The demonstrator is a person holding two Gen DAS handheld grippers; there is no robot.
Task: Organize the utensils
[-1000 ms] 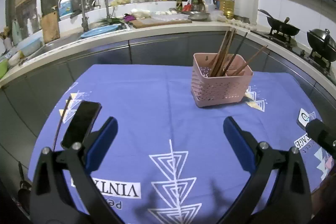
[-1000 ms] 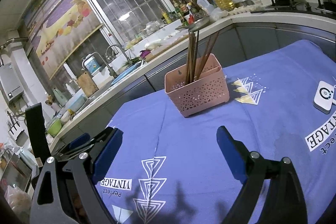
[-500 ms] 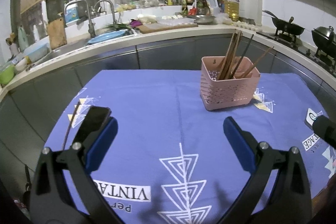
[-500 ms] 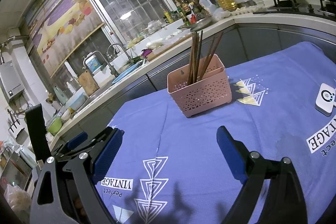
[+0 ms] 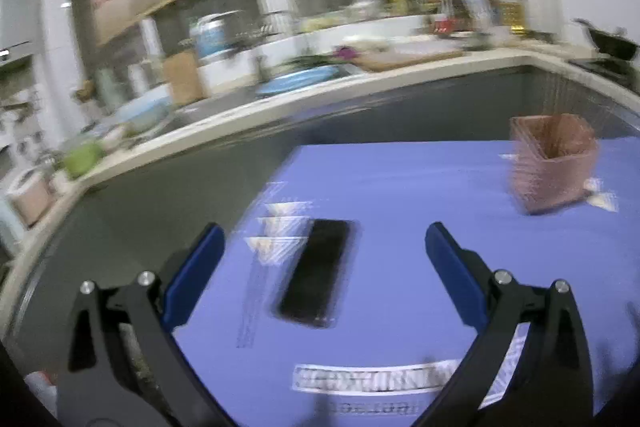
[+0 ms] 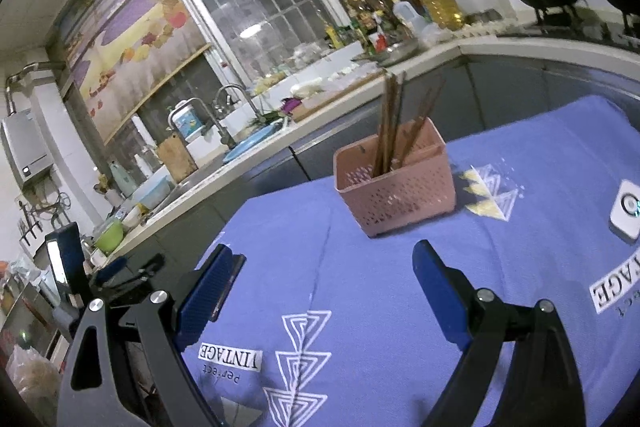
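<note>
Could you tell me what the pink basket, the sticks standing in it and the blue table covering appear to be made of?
The pink basket looks like matte moulded plastic: thin walls pierced with regular holes. The chopsticks seem to be dark brown wood or bamboo, slim and dull, though the finish is hard to tell. The tablecloth appears to be woven fabric: soft creases and printed lettering, no shine.

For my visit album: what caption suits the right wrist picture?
Open right gripper hovers over the blue tablecloth, facing a pink basket of chopsticks.

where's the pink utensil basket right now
In the right wrist view the pink utensil basket stands on the blue tablecloth just ahead of the open right gripper, chopsticks standing in it.
</note>
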